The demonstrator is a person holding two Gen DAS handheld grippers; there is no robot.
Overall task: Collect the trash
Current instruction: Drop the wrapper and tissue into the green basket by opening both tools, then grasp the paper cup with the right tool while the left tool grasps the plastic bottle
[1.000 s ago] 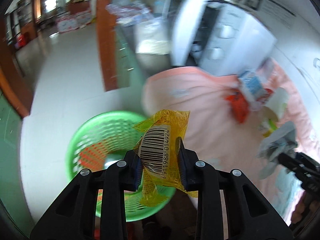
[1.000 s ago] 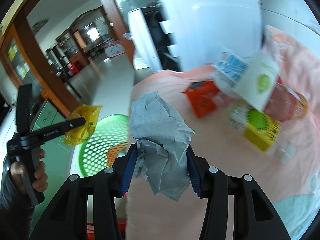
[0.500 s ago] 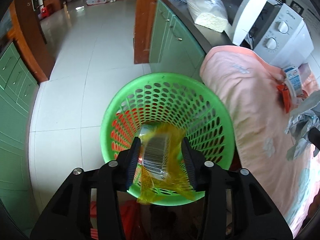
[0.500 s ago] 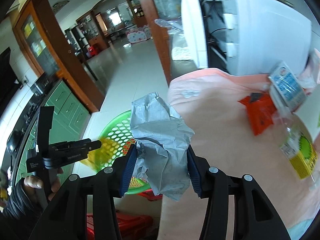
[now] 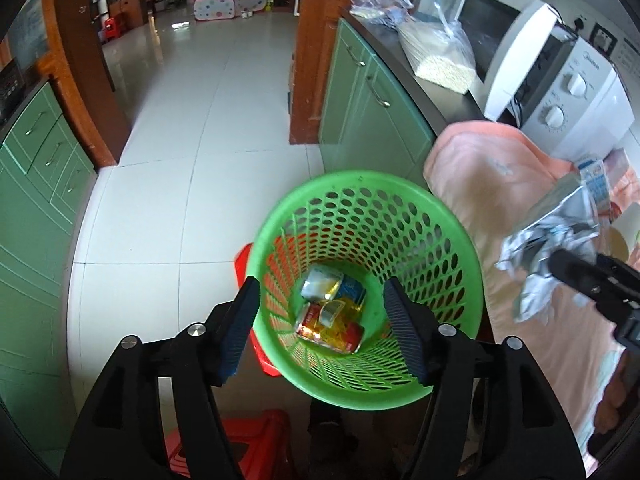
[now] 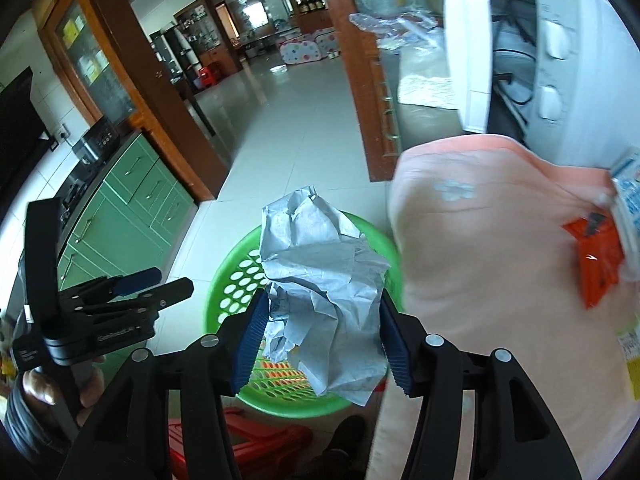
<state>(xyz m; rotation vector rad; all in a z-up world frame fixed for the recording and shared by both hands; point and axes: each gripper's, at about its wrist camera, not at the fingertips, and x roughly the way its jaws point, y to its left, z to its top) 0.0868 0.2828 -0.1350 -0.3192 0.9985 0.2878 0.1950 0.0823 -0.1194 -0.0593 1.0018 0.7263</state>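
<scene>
Two tools angled down over the green basket (image 5: 460,240).
Left tool (image 5: 322,320): jaws opening, empty, above wrappers (image 5: 332,316) in the basket. Right tool (image 6: 320,320): jaws opening, crumpled paper (image 6: 324,264) between pads, over the basket rim.

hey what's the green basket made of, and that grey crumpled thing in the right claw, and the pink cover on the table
Green basket: looks like moulded plastic, slightly glossy, with regular punched holes in its wall.
Grey crumpled wad: probably paper or thin tissue-like wrap, matte, with sharp creases that hold their shape.
Pink cover: seems to be soft woven cloth, matte, draping over the table edge in rounded folds, with a faint printed flower.
</scene>
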